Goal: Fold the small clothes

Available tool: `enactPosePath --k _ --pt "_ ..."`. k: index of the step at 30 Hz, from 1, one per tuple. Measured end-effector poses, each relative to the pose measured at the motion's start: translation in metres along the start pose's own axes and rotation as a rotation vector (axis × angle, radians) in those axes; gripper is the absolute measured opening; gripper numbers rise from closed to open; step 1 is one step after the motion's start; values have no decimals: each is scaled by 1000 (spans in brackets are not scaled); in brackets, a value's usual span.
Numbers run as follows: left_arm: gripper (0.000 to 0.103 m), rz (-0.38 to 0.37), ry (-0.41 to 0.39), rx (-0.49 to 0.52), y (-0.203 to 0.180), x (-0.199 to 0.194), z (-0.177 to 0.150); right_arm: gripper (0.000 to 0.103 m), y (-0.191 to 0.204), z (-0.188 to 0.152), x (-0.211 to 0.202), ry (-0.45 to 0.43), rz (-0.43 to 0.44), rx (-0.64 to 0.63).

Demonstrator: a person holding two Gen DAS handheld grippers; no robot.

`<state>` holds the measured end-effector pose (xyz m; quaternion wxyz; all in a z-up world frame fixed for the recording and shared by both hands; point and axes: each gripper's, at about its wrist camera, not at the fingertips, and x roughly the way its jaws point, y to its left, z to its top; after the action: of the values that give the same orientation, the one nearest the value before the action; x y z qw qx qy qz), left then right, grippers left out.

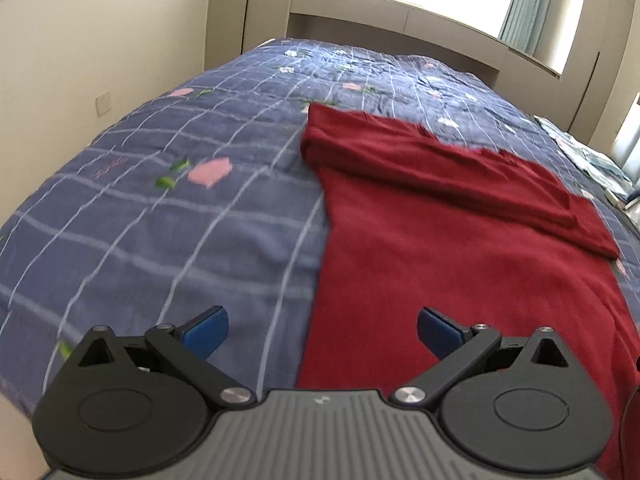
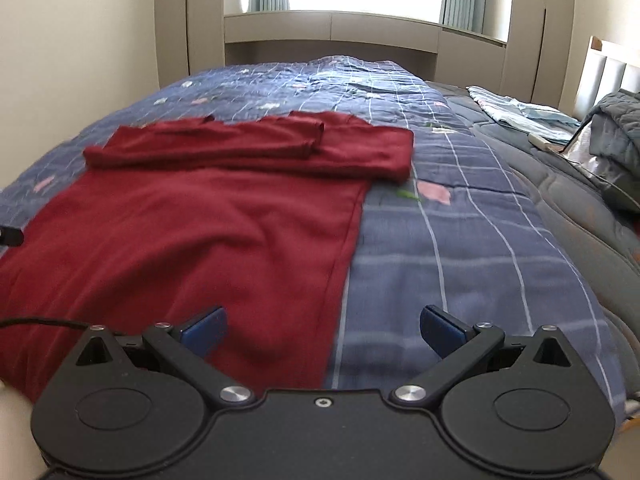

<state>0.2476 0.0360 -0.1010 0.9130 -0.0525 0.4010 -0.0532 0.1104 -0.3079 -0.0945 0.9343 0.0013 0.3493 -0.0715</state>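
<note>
A dark red long-sleeved garment [image 1: 460, 248] lies flat on the blue checked bedspread [image 1: 160, 208]; it also shows in the right wrist view [image 2: 192, 220]. Both sleeves are folded across its far end [image 2: 256, 148]. My left gripper [image 1: 322, 332] is open and empty above the garment's near left edge. My right gripper [image 2: 323, 332] is open and empty above the garment's near right edge. Part of the left gripper [image 2: 10, 236] shows at the left border of the right wrist view.
A light blue folded cloth [image 2: 520, 114] and a grey quilt [image 2: 616, 128] lie on the bed's right side. A wall [image 1: 80, 60] runs along the left of the bed. A window with a cabinet ledge [image 2: 332, 28] stands behind the bed.
</note>
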Motion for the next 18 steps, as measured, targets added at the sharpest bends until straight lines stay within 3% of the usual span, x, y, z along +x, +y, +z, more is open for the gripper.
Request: enactPosePath --k 7,14,18 --pt "103 25 18 28 -2 -27 -29 102 14 -24 -30 -13 -1 -60" --pt "103 97 25 23 -7 -51 -57 102 40 -49 -54 -105 -13 -221" --pt "103 95 18 -27 -6 -68 -72 102 51 -61 -68 -164 -8 -322"
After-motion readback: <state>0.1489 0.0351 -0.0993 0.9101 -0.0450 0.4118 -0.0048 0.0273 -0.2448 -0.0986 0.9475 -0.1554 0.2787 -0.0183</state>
